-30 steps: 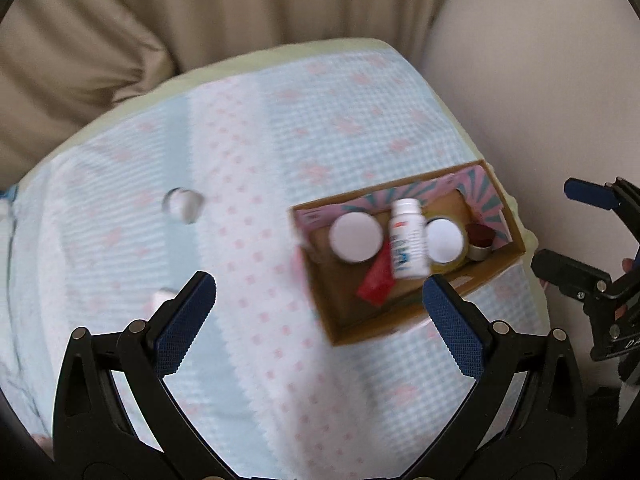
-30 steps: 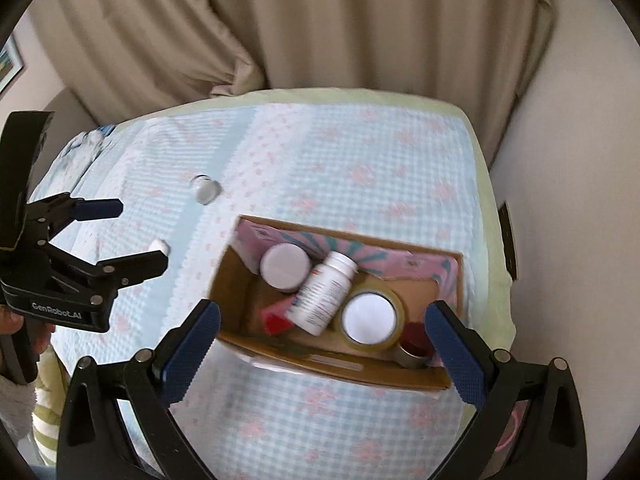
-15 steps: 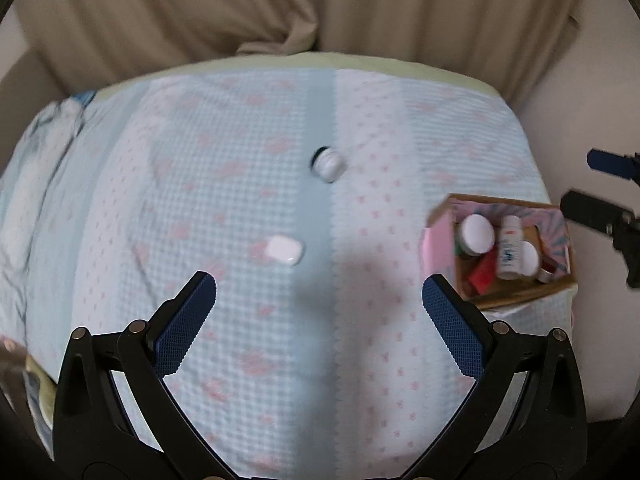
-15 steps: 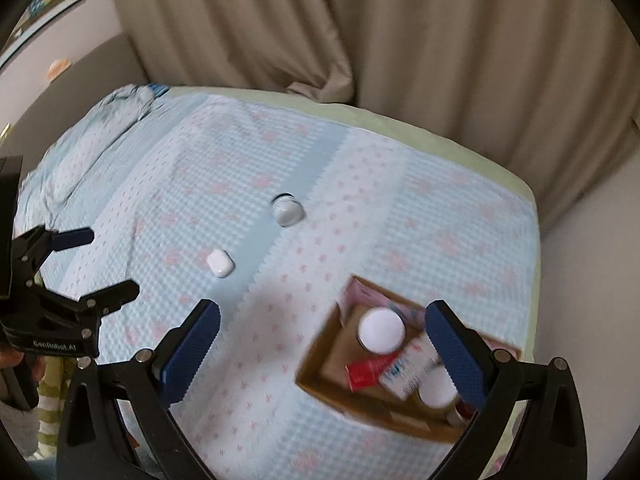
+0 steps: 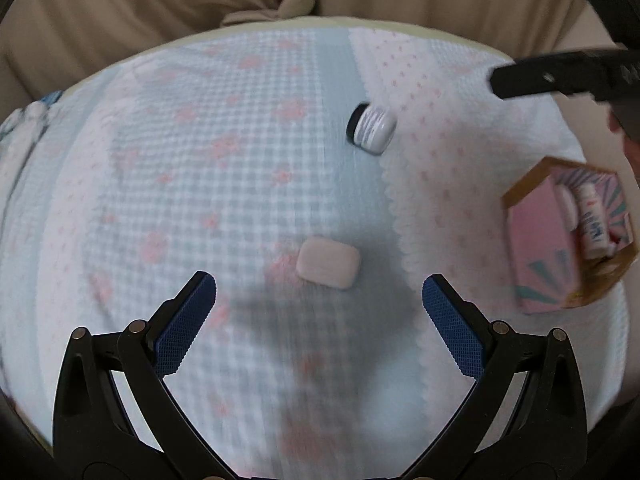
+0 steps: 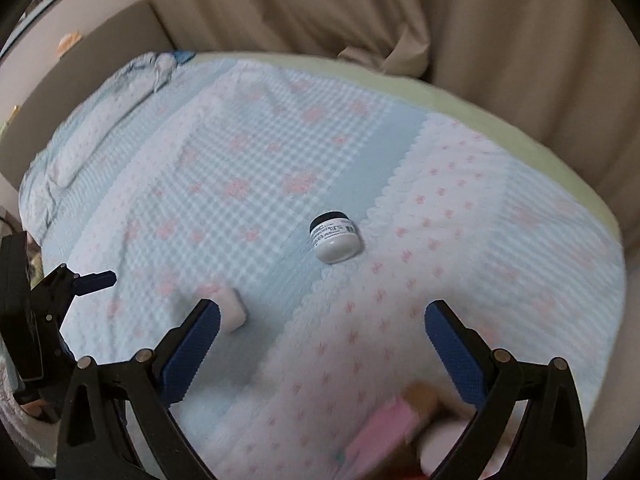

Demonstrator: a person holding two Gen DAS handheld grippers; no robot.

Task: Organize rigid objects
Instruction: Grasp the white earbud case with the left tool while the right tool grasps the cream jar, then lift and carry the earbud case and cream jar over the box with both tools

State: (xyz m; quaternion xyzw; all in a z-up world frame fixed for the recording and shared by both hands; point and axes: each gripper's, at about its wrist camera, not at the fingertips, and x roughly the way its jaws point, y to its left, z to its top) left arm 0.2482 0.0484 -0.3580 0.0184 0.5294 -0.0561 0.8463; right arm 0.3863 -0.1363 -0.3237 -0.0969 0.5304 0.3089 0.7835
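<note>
A small white rounded case [image 5: 328, 264] lies on the patterned bedspread just ahead of my open, empty left gripper [image 5: 320, 304]. A white jar with a black lid [image 5: 371, 129] lies on its side farther ahead, to the right. A cardboard box [image 5: 528, 184] holding bottles and jars sits at the right edge. In the right wrist view the jar [image 6: 335, 237] lies ahead of my open, empty right gripper [image 6: 322, 320]. The white case [image 6: 232, 309] is partly hidden behind its left finger, and the box [image 6: 404, 428] shows blurred at the bottom.
Beige curtains [image 6: 360, 8] hang behind the bed. A rumpled blue cloth [image 6: 136, 76] lies at the far left corner. The left gripper [image 6: 92, 280] shows at the left edge of the right wrist view; one finger of the right gripper [image 5: 560, 76] shows at upper right of the left wrist view.
Both grippers have swung left, away from the box. The left gripper has come down close to the white case; the jar now lies ahead of the right gripper. Both stayed open.
</note>
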